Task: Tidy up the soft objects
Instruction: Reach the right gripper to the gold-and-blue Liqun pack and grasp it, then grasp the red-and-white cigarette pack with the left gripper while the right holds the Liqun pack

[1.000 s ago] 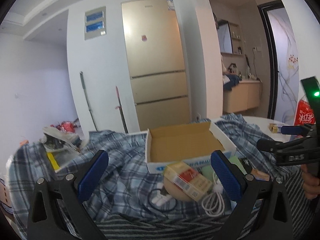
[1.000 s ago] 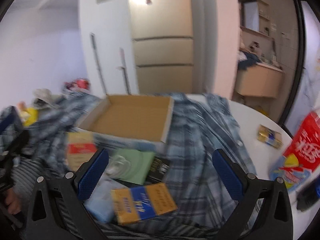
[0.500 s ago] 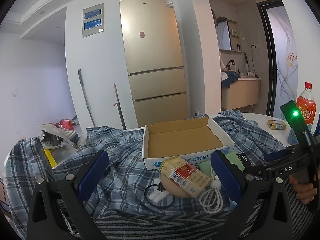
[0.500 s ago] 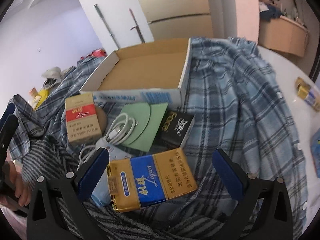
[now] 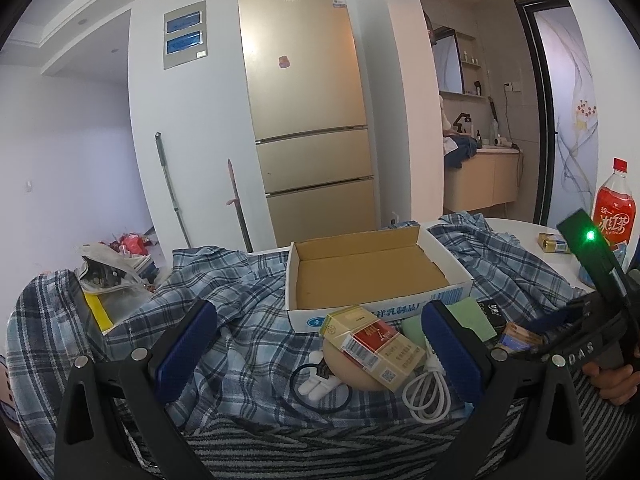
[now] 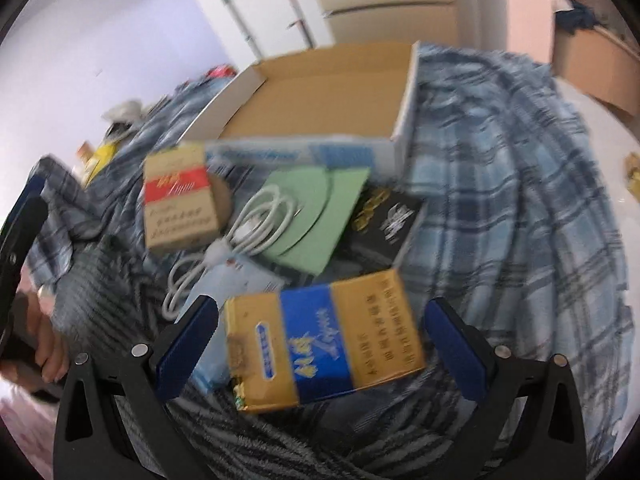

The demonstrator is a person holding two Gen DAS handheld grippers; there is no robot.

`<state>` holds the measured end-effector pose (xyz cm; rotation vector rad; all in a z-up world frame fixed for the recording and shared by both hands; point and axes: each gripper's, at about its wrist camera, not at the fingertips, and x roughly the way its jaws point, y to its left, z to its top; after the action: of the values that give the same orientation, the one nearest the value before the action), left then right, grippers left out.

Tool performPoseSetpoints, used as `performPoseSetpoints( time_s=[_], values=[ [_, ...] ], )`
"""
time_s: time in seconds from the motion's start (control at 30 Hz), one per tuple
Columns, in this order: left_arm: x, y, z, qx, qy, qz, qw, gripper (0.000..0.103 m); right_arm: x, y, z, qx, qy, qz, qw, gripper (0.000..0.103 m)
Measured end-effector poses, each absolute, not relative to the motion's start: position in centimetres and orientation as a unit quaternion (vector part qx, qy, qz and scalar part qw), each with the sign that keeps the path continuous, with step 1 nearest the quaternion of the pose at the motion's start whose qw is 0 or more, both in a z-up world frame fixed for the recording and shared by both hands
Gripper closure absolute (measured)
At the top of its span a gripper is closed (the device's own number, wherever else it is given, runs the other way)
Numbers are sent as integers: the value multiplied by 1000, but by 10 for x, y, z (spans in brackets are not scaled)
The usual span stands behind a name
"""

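Left wrist view: left claw [image 5: 316, 354] level and low over the near edge of the desk, blue pads spread wide, nothing between them. Ahead, blue plaid cloth [image 5: 224, 312] rumpled across the desk, striped grey fabric [image 5: 320, 444] along the near edge. On the plaid cloth, toward the far edge, open cardboard box [image 5: 372, 272] with nothing inside. Just in front of the box, red-and-gold pack [image 5: 374, 344] tilted on a round beige pad [image 5: 352, 372], with a white clip [image 5: 318, 384] in a black ring and a coiled white cable [image 5: 426, 394] beside it. At right, a hand [image 5: 612, 380] gripping the handle of the other tool, angled down toward the pile. Red drink bottle [image 5: 614, 208] upright on the bare white desk [image 5: 516, 232] at the far right corner.

Right wrist view, blurred: right claw [image 6: 320, 346] pitched down steeply over the clutter, pads wide apart, gripping nothing; blue-and-gold pack [image 6: 324, 340] lying flat between the pads, whether touched cannot be told. Beyond it, black pack [image 6: 388, 216], green card [image 6: 316, 216] under the cable, red-and-gold pack at left, box behind. Plaid cloth draped to the right edge.
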<state>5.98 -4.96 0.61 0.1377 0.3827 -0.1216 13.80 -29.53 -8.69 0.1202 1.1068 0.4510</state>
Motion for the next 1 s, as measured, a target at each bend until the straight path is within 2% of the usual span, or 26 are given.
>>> performPoseSetpoints(
  time_s=[0.1, 0.2, 0.5, 0.8, 1.0],
  values=[
    [62, -44, 7, 59, 190, -57, 978, 0, 139, -295, -90, 62, 524, 218, 821, 0],
    [65, -41, 7, 65, 186, -45, 979, 0, 137, -297, -89, 67, 521, 219, 822, 13],
    [67, -25, 19, 47, 175, -28, 983, 0, 127, -296, -73, 43, 495, 211, 842, 14],
    [73, -18, 38, 19, 194, -38, 980, 0, 106, -305, 3, 38, 399, 137, 906, 14],
    [83, -28, 56, 25, 202, -49, 978, 7, 96, -279, 41, 11, 334, 123, 934, 14]
  ],
)
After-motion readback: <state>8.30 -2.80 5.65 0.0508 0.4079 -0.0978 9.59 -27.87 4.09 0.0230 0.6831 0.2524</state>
